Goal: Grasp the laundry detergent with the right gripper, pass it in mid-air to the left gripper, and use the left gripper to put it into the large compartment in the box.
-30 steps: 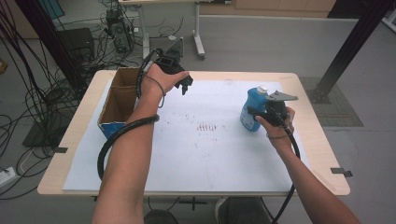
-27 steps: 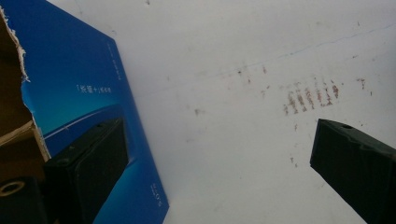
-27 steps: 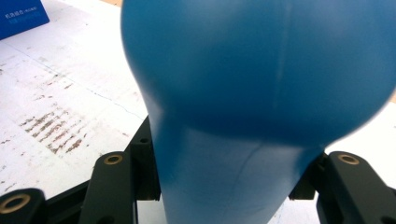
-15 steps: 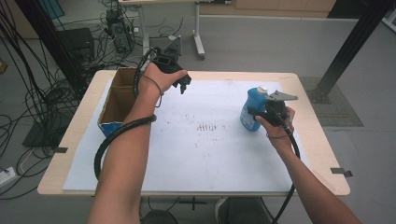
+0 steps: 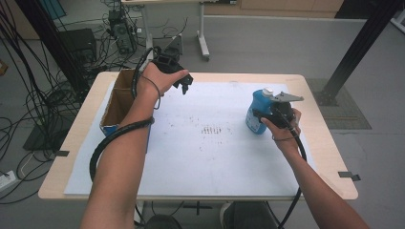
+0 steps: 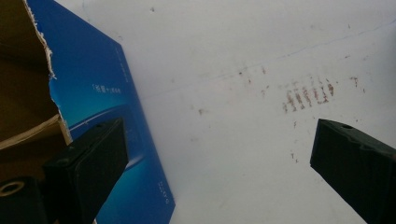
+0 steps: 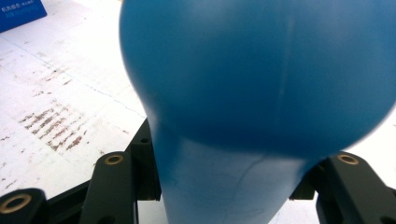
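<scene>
A blue plastic bottle (image 5: 257, 113) with a white cap stands upright on the right side of the white sheet. My right gripper (image 5: 265, 117) is shut on its narrow part, a black jaw pressing each side of the bottle (image 7: 252, 70) in the right gripper view (image 7: 229, 186). My left gripper (image 5: 185, 84) hovers over the sheet's far left, just right of the cardboard box (image 5: 116, 102). Its jaws stand wide apart with nothing between them (image 6: 219, 163), above bare sheet beside the box's blue side (image 6: 107, 116).
The open box lies along the table's left edge, brown inside and blue outside. Brown scuff marks (image 5: 213, 130) dot the sheet's middle (image 6: 308, 93). The wooden table rim (image 5: 329, 143) frames the sheet. Cables and equipment lie on the floor beyond the far left.
The left hand has drifted very slightly toward the far side near the box. The right gripper and the bottle have kept still.
</scene>
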Tool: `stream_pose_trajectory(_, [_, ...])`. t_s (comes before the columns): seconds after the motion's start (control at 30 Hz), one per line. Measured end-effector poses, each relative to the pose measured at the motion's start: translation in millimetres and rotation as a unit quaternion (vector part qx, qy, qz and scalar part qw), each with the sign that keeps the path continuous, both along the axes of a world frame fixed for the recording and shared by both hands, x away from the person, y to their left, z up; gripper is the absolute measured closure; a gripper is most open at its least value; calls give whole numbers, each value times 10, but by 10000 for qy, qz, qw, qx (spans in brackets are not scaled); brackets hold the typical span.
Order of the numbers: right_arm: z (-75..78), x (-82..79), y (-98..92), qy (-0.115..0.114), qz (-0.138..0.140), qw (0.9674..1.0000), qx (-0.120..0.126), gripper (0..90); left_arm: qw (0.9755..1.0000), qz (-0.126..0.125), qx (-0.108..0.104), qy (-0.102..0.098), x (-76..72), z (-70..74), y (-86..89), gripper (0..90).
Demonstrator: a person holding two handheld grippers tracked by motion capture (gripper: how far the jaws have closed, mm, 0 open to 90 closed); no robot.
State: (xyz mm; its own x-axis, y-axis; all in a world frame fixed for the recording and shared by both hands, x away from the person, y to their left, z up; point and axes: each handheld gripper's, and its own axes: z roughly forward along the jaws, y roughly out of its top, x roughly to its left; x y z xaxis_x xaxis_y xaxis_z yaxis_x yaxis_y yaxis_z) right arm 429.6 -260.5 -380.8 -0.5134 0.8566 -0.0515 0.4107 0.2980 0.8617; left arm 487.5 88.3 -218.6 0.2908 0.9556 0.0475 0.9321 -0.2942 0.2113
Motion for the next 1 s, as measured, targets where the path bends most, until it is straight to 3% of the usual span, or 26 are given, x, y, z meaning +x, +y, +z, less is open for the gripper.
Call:
stream_pose_trajectory(0.27, [60,49,18,186,85,9997,-101,438,9998,-190,-43,-101,-34,93,16,47])
stream_pose_trajectory(0.37, [116,79,36,351,165,9992,-137,439,9991,-406,5,-129,-68,165,33,46])
stream_pose_trajectory(0.5, [184,108,61,387,235,9989,-82,440,9985,-532,29,-159,-92,235,50,46])
stream_pose_trajectory(0.67, [382,182,130,448,422,9981,-65,439,9955,-905,71,-270,-144,434,85,45])
stream_pose_trajectory(0.8, [528,238,185,521,629,9967,-28,438,9901,-1347,145,-381,-195,578,82,43])
stream_pose_trajectory(0.83, [528,238,185,521,629,9967,-28,438,9901,-1347,145,-381,-195,578,82,43])
stream_pose_trajectory(0.87, [610,265,228,541,761,9956,-75,438,9855,-1626,232,-434,-226,646,68,42])
stream_pose_trajectory(0.9, [610,265,228,541,761,9956,-75,438,9855,-1626,232,-434,-226,646,68,42])
stream_pose_trajectory(0.93, [698,294,284,580,896,9942,-99,438,9805,-1889,298,-451,-254,695,55,43])
stream_pose_trajectory(1.0, [787,321,346,589,1055,9926,-91,438,9747,-2165,302,-457,-284,749,43,43])
